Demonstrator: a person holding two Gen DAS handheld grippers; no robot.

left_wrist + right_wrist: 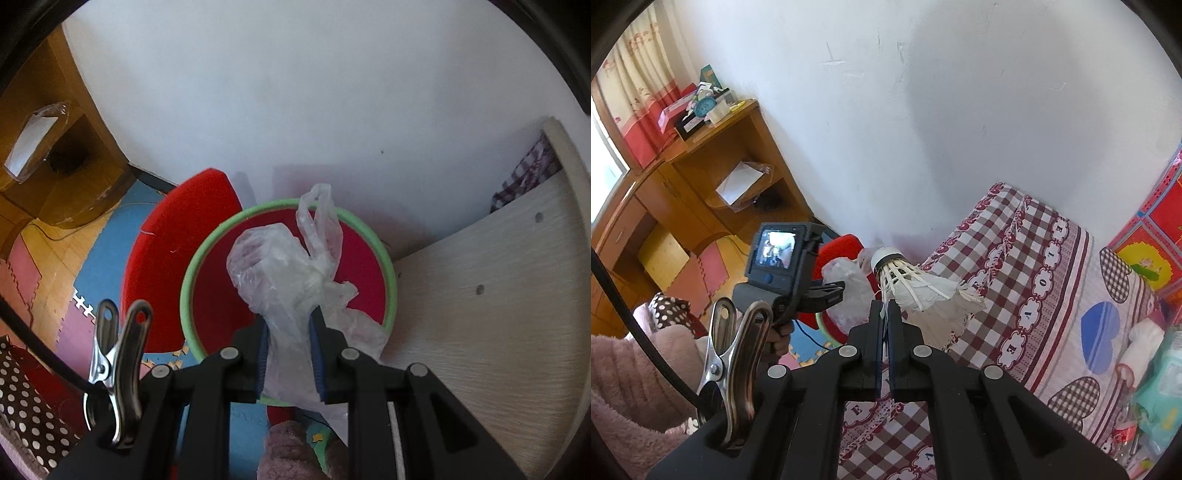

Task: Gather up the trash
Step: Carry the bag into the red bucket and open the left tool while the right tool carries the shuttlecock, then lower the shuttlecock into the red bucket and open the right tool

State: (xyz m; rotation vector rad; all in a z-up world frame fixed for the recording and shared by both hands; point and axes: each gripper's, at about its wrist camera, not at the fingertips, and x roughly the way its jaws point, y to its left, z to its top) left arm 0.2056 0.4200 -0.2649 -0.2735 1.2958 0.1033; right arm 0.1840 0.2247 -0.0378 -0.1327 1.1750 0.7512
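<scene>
My left gripper [289, 325] is shut on a crumpled clear plastic bag [280, 266], which hangs right above a red bin with a green rim [391, 280]. Its knotted handles stick up toward the far rim. My right gripper [887, 310] is shut on a worn white shuttlecock [916, 284], pinching a feather edge, with the cork end pointing up and away. In the right wrist view the left gripper's body with its small screen [775, 253] shows at centre left, and the plastic bag [846, 291] hangs beyond it.
A red cushioned stool [177, 251] stands left of the bin. A pale bed frame board [491, 317] runs along the right. A checked bedspread [1015, 295] covers the bed. A wooden desk [701, 177] stands at the left wall. Foam puzzle mats [85, 266] cover the floor.
</scene>
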